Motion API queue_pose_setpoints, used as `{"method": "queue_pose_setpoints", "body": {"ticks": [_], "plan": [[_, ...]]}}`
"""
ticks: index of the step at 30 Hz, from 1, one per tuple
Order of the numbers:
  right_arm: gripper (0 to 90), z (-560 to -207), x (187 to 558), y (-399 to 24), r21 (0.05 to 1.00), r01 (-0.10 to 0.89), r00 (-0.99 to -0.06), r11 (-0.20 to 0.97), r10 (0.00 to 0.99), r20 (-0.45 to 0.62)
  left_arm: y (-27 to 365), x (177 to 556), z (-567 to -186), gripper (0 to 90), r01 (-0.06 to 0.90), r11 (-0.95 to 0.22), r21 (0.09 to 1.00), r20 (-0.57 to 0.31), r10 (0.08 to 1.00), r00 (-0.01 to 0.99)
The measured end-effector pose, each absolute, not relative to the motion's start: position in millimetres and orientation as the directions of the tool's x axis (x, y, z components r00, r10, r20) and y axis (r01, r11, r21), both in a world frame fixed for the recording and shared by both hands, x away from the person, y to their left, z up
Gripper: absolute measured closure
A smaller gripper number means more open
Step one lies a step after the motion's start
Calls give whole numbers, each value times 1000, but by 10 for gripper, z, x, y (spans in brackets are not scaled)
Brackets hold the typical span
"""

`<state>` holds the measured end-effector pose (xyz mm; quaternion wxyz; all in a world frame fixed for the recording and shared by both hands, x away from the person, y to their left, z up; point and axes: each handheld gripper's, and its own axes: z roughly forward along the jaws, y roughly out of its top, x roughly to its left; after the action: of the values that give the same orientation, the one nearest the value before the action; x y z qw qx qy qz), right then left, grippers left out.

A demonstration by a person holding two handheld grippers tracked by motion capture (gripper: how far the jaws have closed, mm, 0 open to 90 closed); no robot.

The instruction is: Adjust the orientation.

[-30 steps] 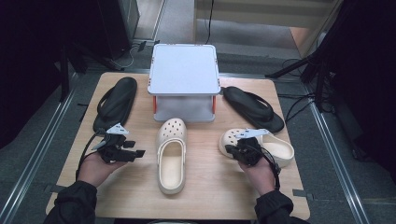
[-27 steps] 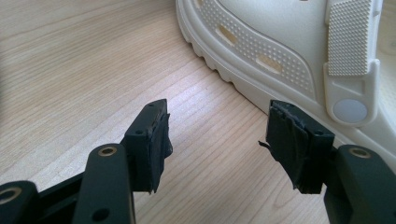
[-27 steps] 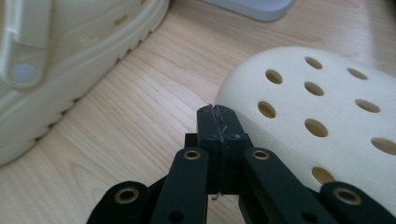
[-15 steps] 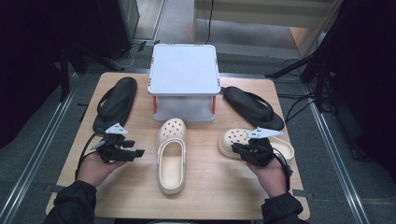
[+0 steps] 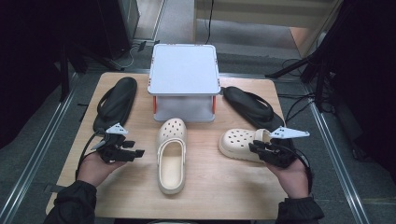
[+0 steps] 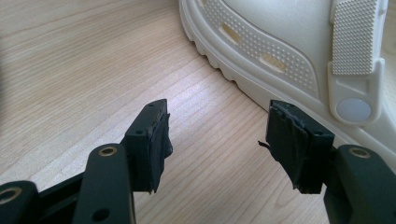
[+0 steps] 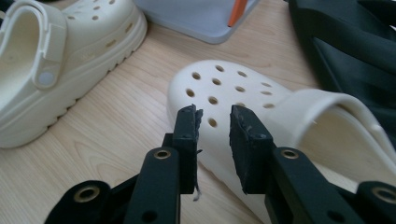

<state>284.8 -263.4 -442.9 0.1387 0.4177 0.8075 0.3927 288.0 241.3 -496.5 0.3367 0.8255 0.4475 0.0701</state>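
A: Status of the right gripper?

B: Released. In the right gripper view its 2 jaws have just been opening; a narrow gap separates the pads, nothing is pinched. They hover over the right clog, centre-right of that frame.

A: Location of that clog?

B: High view, lower right of centre, lying on the table, toe pointing left, apart from the middle clog.

A: Left gripper?

B: Released, jaws wide, nothing between them. In the left gripper view the middle clog's sidewall occupies the upper right, just beyond the pads.

A: Surroundings?

B: 1 grey box at top centre; 2 black sandals flank it, left and right.
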Motion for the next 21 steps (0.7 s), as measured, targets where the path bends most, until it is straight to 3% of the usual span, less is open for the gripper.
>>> {"method": "queue_pose_setpoints", "body": {"ticks": [11, 21], "plan": [[579, -4485, 2867, -2853, 737, 576, -592, 353, 802, 79, 2411, 2884, -4965, 401, 692, -376, 616, -184, 786, 591], [584, -4653, 3013, -2878, 714, 604, -598, 355, 794, 111, 2405, 2860, -4964, 402, 689, -371, 622, -178, 790, 586]]}}
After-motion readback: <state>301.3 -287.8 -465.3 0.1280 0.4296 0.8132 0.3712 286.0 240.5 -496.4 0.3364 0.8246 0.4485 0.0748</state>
